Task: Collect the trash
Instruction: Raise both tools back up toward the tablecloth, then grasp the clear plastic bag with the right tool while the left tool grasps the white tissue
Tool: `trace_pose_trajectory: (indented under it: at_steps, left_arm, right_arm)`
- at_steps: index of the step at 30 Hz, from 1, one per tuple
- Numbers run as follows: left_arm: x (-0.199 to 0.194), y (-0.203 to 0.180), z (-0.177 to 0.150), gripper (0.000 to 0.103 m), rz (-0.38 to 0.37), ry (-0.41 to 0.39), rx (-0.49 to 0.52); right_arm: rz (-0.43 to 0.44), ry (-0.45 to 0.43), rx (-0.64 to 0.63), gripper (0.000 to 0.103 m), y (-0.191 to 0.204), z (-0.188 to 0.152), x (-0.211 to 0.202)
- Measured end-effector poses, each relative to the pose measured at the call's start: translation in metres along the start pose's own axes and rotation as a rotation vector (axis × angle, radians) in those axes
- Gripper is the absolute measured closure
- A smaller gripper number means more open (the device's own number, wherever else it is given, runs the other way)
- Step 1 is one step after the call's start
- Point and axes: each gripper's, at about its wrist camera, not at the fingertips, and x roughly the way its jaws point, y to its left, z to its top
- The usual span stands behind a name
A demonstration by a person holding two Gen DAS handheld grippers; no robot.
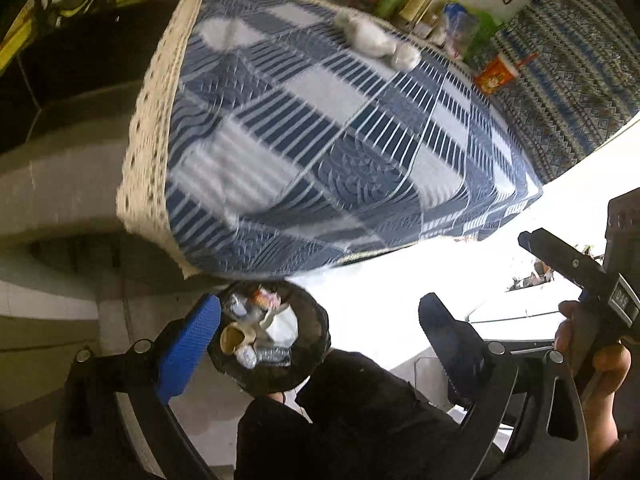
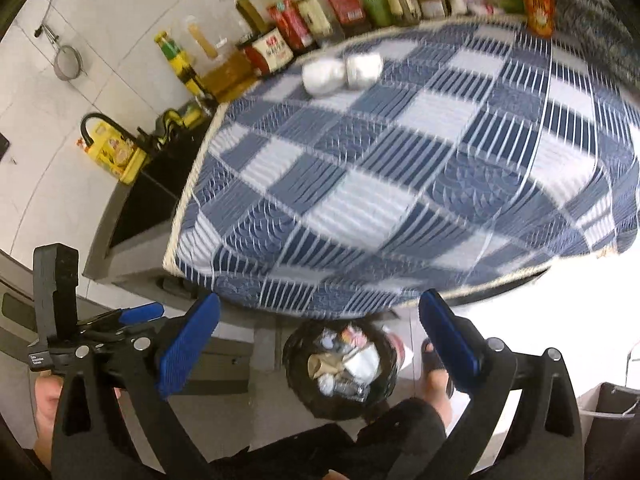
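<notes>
A black mesh trash bin (image 1: 318,322) stands on the floor below the table edge, holding crumpled paper, foil and a cardboard tube. My left gripper (image 1: 316,344) hangs above it, open, with nothing between its blue pads (image 1: 188,352). My right gripper (image 2: 320,344) is also open and empty, above the same bin (image 2: 294,360). Two white crumpled wads (image 2: 340,72) lie at the far side of the blue checked tablecloth (image 2: 400,168); in the left wrist view these wads (image 1: 376,38) sit far from the fingers.
Bottles and sauce jars (image 2: 280,28) line the table's back edge, with a red cup (image 2: 538,8) at the right. A dark sink (image 2: 160,184) lies left of the table. The person's dark trouser leg (image 1: 352,412) and sandalled foot (image 2: 436,364) are beside the bin.
</notes>
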Motion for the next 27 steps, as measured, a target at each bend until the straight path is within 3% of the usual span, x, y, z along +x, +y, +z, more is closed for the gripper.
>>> trace_pose_trajectory:
  at_steps: [9,14,27]
  left_arm:
    - [-0.023,-0.024,0.053,0.007,0.032,-0.094,0.029]
    - [-0.023,-0.037,0.084,0.007,0.051,-0.123,0.029]
    - [-0.007,-0.064,0.141,0.007,0.113,-0.154,-0.029]
  right_arm:
    - [-0.017,-0.100,-0.207,0.004,0.000,0.057,-0.018]
    - [0.045,-0.109,-0.299,0.004,-0.006,0.087,-0.016]
    - [0.097,-0.030,-0.375,0.004,-0.048,0.177,0.038]
